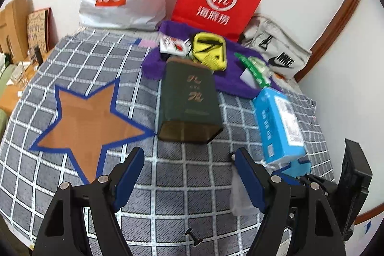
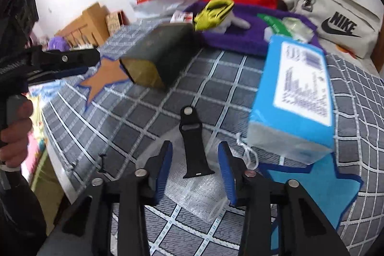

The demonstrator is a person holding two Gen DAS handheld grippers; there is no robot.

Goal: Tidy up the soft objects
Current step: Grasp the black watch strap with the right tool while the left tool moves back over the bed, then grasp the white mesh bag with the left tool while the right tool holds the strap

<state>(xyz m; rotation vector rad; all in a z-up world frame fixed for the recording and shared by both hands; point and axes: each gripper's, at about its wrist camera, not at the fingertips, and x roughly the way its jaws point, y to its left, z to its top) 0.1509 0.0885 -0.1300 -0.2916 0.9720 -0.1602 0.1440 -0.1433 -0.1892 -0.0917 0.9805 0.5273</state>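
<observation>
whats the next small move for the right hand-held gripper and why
Probably ease the right hand-held gripper down and close on the black watch strap: the strap lies on a clear mesh pouch between its pads, which don't yet press it.

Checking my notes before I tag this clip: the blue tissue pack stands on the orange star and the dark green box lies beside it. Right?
Not quite. The blue tissue pack stands on the blue star, as the right wrist view shows. The orange star is bare, with the dark green box lying beside it.

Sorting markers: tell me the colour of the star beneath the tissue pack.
Light blue star, right wrist view.
</observation>
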